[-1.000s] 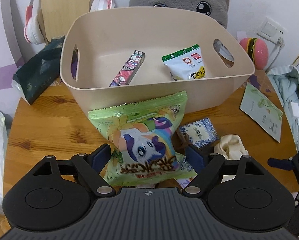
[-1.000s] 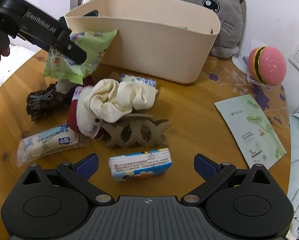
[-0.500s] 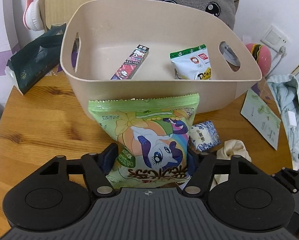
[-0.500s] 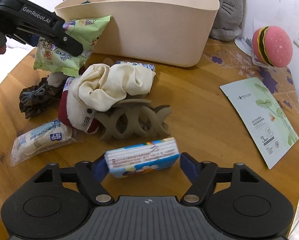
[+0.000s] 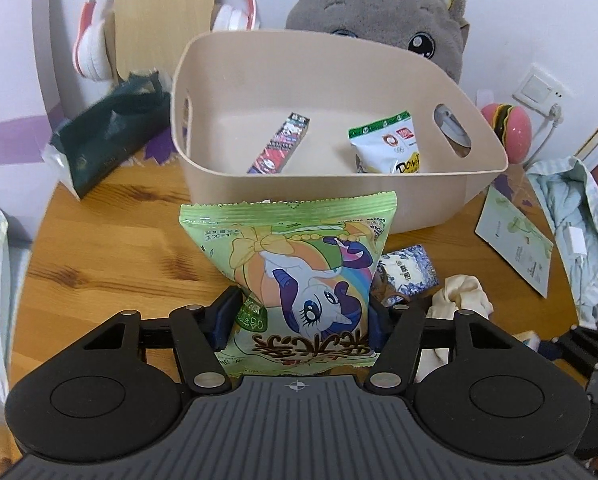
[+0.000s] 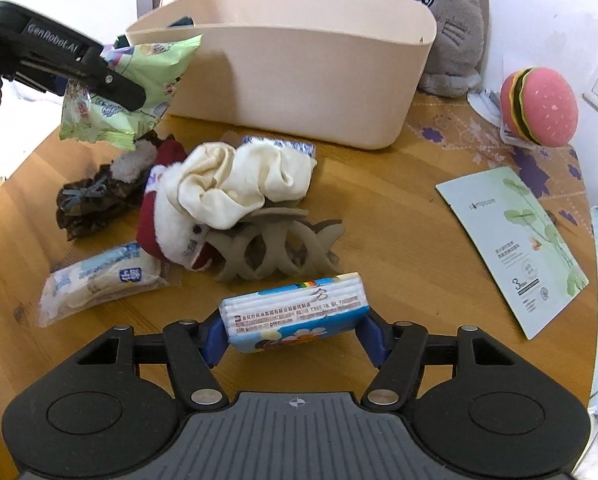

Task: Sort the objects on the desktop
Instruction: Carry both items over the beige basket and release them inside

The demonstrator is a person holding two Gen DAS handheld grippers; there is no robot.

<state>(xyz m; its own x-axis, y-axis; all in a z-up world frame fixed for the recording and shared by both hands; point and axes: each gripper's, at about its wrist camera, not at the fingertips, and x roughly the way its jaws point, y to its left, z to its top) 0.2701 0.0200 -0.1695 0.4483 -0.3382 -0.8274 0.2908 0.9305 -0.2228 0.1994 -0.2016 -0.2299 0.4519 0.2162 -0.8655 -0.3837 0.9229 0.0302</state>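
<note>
Beige bin [image 5: 383,200] holds (only) a candy box [image 5: 281,144] and white snack pouch [image 5: 387,144].

Glossy foil snack bag [image 5: 295,264], matt plastic bin [image 5: 299,80], grained wooden table [image 5: 111,256].

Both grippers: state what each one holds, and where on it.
Left gripper: the green cartoon-pony snack bag, pinched across its lower part, off the table. Right gripper: the blue-and-white tissue pack, clamped at its two short ends.
</note>
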